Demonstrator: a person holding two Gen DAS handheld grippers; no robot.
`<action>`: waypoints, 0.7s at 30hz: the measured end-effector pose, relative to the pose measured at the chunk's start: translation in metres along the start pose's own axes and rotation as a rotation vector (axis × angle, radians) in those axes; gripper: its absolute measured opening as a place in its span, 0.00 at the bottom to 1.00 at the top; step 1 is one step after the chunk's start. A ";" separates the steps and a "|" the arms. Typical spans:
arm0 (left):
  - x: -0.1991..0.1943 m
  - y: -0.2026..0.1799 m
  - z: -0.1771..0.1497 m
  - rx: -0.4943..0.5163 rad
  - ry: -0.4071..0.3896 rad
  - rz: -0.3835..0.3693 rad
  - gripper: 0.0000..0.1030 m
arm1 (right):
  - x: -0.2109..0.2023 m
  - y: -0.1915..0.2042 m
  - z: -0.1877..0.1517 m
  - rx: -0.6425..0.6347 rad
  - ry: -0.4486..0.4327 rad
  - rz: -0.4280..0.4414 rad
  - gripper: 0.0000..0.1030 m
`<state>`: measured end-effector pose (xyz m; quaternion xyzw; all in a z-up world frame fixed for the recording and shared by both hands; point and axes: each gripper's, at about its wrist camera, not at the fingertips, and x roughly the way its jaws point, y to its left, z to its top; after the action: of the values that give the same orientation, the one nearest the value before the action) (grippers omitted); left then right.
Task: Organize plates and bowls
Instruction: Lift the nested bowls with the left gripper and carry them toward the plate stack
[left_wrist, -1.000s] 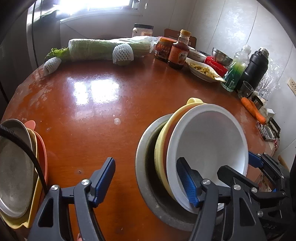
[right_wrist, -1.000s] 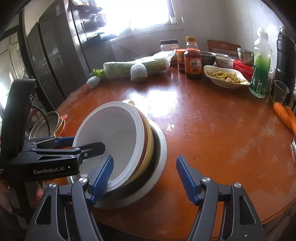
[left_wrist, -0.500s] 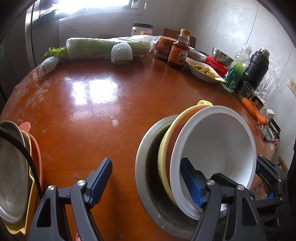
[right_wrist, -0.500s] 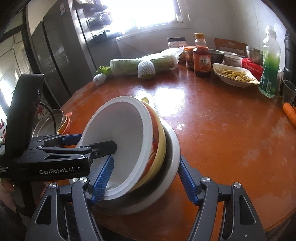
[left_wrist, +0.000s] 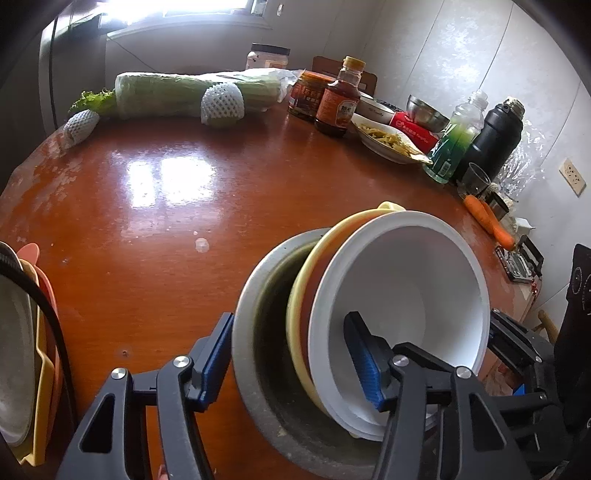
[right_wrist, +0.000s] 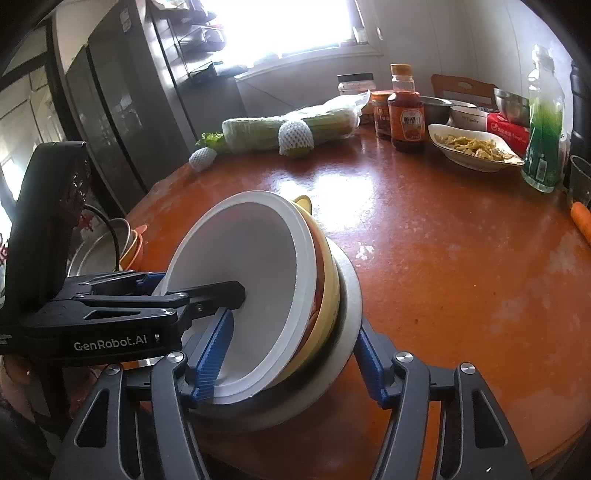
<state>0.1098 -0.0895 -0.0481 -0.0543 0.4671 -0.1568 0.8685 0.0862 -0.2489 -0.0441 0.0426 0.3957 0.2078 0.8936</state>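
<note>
Nested bowl stack (left_wrist: 369, 317), tilted on the table (left_wrist: 155, 206), is straddled by both just-closing claws, left gripper (left_wrist: 291, 362) and right gripper (right_wrist: 291, 354), pads seemingly pinching its rims; inner bowls could be spilled by uneven squeeze.

We see a glossy reddish-brown round table (left_wrist: 155, 229) mirroring a bright window (right_wrist: 295, 26). Pale tiled walls (left_wrist: 461, 55) stand behind it, a dark refrigerator (right_wrist: 110, 110) beside the window.
</note>
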 end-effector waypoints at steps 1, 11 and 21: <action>0.000 0.000 0.000 -0.001 0.001 -0.002 0.57 | 0.000 0.000 0.000 0.001 -0.001 0.002 0.64; 0.000 -0.002 -0.001 -0.002 0.005 -0.025 0.52 | -0.003 -0.001 -0.002 0.004 -0.006 0.007 0.63; -0.005 -0.003 -0.002 0.002 0.000 -0.019 0.52 | -0.006 0.000 -0.001 0.003 -0.014 0.008 0.62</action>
<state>0.1053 -0.0906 -0.0445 -0.0578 0.4664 -0.1656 0.8670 0.0813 -0.2513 -0.0406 0.0468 0.3894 0.2104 0.8955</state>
